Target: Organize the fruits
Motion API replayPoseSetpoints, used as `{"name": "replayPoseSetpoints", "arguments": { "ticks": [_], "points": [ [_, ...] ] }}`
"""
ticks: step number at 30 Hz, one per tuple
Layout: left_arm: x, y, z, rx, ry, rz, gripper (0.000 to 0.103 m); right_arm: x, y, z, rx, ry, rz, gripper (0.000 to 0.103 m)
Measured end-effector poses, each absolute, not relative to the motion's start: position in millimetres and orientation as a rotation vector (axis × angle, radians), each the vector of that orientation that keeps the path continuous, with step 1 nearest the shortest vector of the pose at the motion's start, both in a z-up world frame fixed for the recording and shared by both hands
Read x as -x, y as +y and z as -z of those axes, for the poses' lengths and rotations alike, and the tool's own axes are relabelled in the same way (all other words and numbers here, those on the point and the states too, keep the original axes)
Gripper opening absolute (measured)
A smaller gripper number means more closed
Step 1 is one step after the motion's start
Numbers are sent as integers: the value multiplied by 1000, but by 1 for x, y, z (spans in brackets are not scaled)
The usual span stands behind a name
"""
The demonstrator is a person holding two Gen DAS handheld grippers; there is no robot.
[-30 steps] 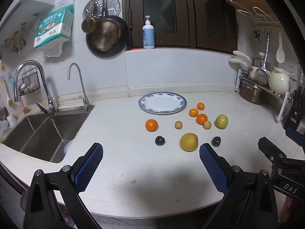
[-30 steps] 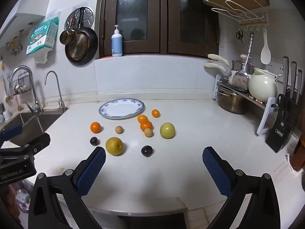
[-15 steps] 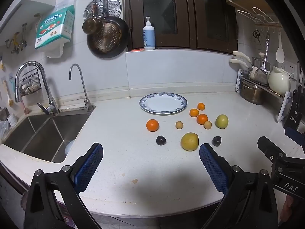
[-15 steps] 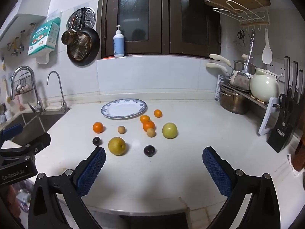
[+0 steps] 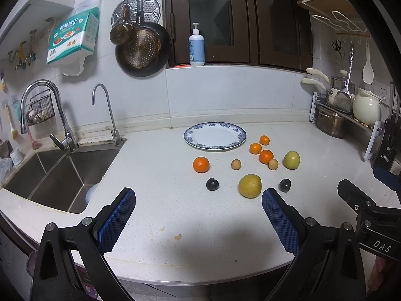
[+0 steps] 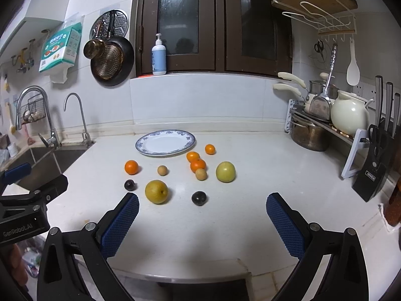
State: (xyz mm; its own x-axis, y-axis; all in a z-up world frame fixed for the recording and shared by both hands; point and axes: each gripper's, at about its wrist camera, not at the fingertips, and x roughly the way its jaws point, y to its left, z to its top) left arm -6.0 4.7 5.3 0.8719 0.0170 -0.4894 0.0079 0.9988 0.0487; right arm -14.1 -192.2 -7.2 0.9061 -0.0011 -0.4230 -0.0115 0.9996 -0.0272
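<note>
- A white kitchen desk (image 5: pixel 155 165) runs under tiled walls and dark cabinets, its bare front part under both grippers.
- Far left, a steel sink (image 5: pixel 57 173) is sunk into the desk with two taps (image 5: pixel 62 115) behind it; a pan (image 5: pixel 142 47) and a tissue pack (image 5: pixel 72 40) hang on the wall above.
- A soap bottle (image 5: pixel 196 46) stands on the ledge behind the plate.
- The left gripper (image 5: pixel 198 202) hangs over the desk's front edge, fingers (image 5: pixel 116 219) spread wide, holding nothing.
- The blue-rimmed plate (image 5: pixel 215 136) sits bare near the back wall, with every fruit lying on the desk in front of it.
- Fruit from the left: an orange (image 5: pixel 201 164), a dark plum (image 5: pixel 212 184), a small tan fruit (image 5: pixel 235 164), a big yellow pear (image 5: pixel 249 185), three mandarins (image 5: pixel 266 156), a second tan fruit touching the nearest mandarin, a second plum (image 5: pixel 285 185), a green apple (image 5: pixel 291 160).
- The pear and second plum lie just beyond the left gripper's right finger.
- The right gripper (image 6: pixel 201 204) is also wide open and empty; nothing stands between its fingers (image 6: pixel 120 219) and the fruit.
- Far right, a pot rack (image 6: pixel 325 128) and knife block (image 6: pixel 373 175) line the wall.
- Against a second ago, both views sit slightly closer to the fruit; no fruit has moved.
</note>
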Motion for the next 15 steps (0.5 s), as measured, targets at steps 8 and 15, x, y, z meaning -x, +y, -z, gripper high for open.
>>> {"name": "replayPoseSetpoints", "arguments": {
  "ticks": [8,15],
  "points": [
    [9,8,-8,-39,509,-2,103,14,-192,7,31,438,-5,102],
    [10,9,-11,-42,497,-15,103,15,-190,7,41,437,-12,102]
  ]
}}
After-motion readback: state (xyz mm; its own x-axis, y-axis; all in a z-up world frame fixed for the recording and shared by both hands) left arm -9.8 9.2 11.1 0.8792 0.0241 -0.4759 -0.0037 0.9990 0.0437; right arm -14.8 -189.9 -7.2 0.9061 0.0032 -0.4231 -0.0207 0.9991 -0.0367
